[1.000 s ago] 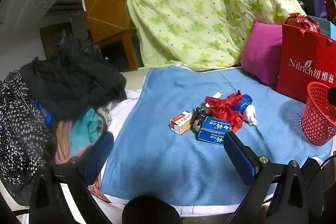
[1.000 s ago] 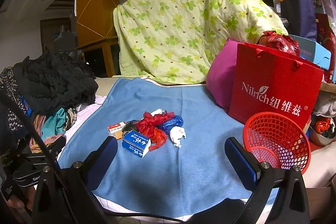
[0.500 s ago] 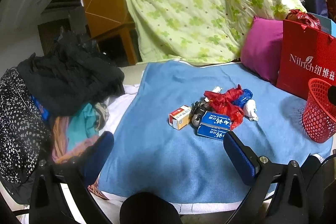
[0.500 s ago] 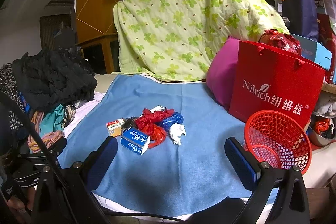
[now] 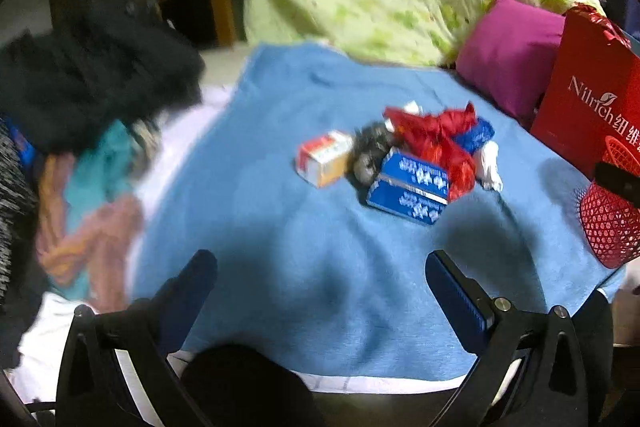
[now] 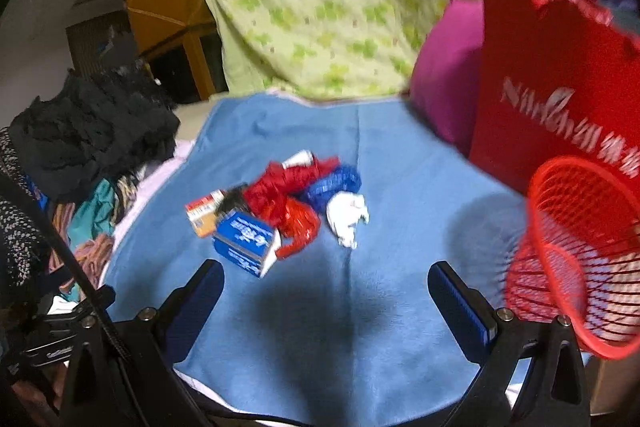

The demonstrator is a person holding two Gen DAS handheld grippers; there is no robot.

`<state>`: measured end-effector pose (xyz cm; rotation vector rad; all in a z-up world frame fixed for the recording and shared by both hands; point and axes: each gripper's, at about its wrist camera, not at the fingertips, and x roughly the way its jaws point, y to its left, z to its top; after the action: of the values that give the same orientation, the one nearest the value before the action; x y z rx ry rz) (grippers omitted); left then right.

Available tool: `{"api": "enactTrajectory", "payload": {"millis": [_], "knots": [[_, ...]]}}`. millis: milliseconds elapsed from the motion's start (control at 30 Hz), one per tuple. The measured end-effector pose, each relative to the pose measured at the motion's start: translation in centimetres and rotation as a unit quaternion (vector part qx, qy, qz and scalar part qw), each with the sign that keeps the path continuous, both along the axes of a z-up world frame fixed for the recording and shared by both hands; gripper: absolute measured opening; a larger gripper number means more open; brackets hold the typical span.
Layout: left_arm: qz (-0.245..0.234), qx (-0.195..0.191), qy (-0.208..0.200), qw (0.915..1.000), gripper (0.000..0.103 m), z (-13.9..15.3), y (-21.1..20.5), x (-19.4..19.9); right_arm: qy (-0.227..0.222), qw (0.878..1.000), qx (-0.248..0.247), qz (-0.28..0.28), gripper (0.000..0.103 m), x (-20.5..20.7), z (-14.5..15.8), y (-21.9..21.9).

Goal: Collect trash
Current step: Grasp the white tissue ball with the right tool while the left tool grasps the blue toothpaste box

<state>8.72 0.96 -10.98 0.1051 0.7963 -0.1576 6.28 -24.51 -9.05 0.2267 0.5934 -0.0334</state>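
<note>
On the blue blanket (image 5: 248,211), trash pile (image 5: 404,159) at 12 o'clock of both wide-open, empty grippers, left gripper (image 5: 320,291), right gripper (image 6: 326,301); red basket (image 6: 576,267) at 3 o'clock, clothes heap (image 5: 84,131) at 9 o'clock.

Ahead of the jaws we see a soft matt blue cloth (image 6: 400,167), glossy crinkled red plastic wrappers (image 6: 292,211), a smooth blue cardboard box (image 5: 408,187), and a red plastic mesh basket (image 6: 580,267).

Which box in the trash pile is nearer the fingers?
The blue box, at the pile's front edge; the orange-and-white box lies behind it, further left.
</note>
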Motion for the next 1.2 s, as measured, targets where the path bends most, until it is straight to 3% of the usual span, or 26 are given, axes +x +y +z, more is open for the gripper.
{"api": "enactTrajectory", "payload": {"millis": [100,267,500,667,733,833,900,967,1033,1133,1200], "knots": [[-0.008,-0.017,0.032,0.9993,0.103,-2.1,-0.2,2.6,0.045,0.998,0.037,-0.001,0.101,3.1,-2.7,-1.2],[-0.015,-0.043,0.061,0.9971,0.103,-3.9,-1.3,6.7,0.08,0.991,0.104,0.004,0.09,7.5,-5.7,-3.2],[-0.044,-0.087,0.095,0.9907,0.103,-5.5,-3.9,12.6,0.091,0.983,0.158,0.017,0.084,12.8,-8.0,-5.1],[-0.04,-0.139,0.142,0.9793,0.103,-7.6,-4.7,15.9,0.103,0.977,0.185,0.019,0.081,16.1,-9.7,-5.9],[-0.039,-0.147,0.157,0.9758,0.103,-8.5,-4.9,16.7,0.114,0.974,0.196,0.021,0.074,17.3,-10.8,-6.3],[-0.047,-0.163,0.177,0.9695,0.103,-9.9,-5.6,17.3,0.134,0.969,0.203,0.033,0.054,18.4,-12.2,-6.2],[-0.051,-0.175,0.19,0.9647,0.089,-10.8,-5.9,17.5,0.13,0.97,0.2,0.036,0.044,18.3,-12.5,-6.1],[-0.053,-0.184,0.199,0.9611,0.086,-11.5,-6.1,17.6,0.121,0.971,0.201,0.039,0.038,17.8,-12.4,-6.1],[-0.051,-0.192,0.197,0.96,0.08,-12.0,-6.2,17.7,0.116,0.973,0.196,0.039,0.037,17.1,-12.1,-6.0],[-0.048,-0.218,0.195,0.9551,0.064,-11.8,-5.8,17.6,0.111,0.975,0.187,0.039,0.037,15.9,-11.5,-5.7],[-0.049,-0.231,0.192,0.9526,0.043,-11.4,-5.3,17.3,0.104,0.976,0.187,0.04,0.037,15.0,-11.1,-5.7]]}}
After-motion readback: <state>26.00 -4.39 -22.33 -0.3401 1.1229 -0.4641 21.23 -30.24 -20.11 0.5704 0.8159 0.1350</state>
